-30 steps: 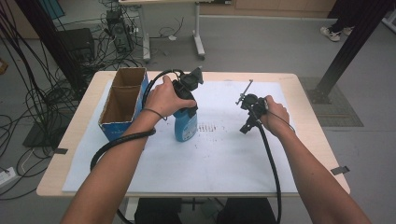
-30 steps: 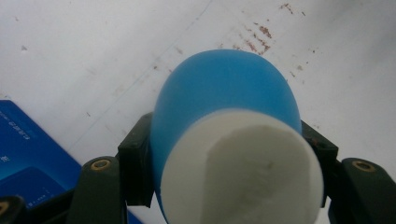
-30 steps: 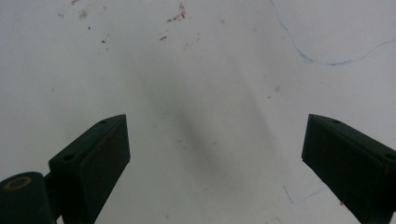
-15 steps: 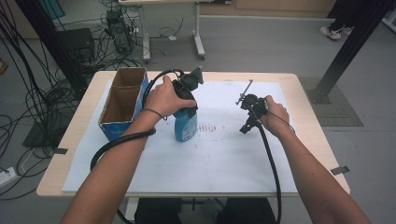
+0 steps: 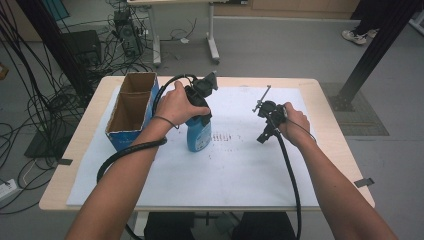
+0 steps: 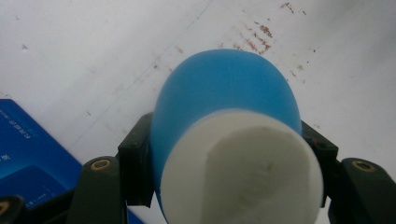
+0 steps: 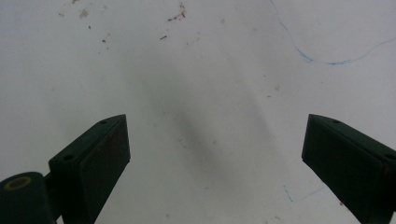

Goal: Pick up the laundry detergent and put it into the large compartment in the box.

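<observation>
The blue bottle (image 6: 224,102) is being clamped by the left gripper (image 6: 224,154) fingers near its white cap and could be tipped on the surface (image 5: 250,170), while the right gripper (image 7: 215,158) fingers are being held apart, empty.

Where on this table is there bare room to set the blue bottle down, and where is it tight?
The white sheet is bare between the two forearms, from the blue bottle to the near edge, and between the bottle and the right gripper. It is crowded at the left: the cardboard box stands close beside the bottle held in the left gripper.
</observation>
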`<state>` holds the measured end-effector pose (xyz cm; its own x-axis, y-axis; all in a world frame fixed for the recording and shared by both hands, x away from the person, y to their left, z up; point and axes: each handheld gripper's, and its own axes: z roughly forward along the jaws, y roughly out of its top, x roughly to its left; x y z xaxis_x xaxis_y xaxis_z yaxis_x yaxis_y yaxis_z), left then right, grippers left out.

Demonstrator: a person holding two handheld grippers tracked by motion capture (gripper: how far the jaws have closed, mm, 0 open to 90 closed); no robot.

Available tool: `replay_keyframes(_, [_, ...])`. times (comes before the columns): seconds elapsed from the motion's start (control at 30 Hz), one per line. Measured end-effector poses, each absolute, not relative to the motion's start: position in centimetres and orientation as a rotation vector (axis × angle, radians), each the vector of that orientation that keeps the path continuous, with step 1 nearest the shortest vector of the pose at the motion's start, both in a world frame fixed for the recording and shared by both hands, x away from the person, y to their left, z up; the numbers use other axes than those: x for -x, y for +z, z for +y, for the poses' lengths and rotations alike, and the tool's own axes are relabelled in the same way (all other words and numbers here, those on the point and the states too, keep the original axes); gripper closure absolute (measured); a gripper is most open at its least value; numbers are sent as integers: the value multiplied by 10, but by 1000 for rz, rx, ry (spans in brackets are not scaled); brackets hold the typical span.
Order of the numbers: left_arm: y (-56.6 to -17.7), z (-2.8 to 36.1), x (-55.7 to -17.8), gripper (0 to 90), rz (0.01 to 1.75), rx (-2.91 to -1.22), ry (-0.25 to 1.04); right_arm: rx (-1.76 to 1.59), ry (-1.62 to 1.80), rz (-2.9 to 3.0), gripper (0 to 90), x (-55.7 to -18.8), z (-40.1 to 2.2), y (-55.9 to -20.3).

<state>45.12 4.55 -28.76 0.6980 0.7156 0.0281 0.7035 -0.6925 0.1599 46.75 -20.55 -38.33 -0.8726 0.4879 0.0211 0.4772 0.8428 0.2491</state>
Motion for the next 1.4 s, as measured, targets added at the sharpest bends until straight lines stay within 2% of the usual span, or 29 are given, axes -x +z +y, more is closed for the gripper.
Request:
replay_keyframes(1.03, [-283, 40, -447, 377, 1153, -2793, 158, -769, 380, 2976, 72, -466, -205, -383])
replay_keyframes(1.4, [-244, 40, -442, 377, 1166, -2766, 185, -758, 376, 2965, 73, -465, -207, -378])
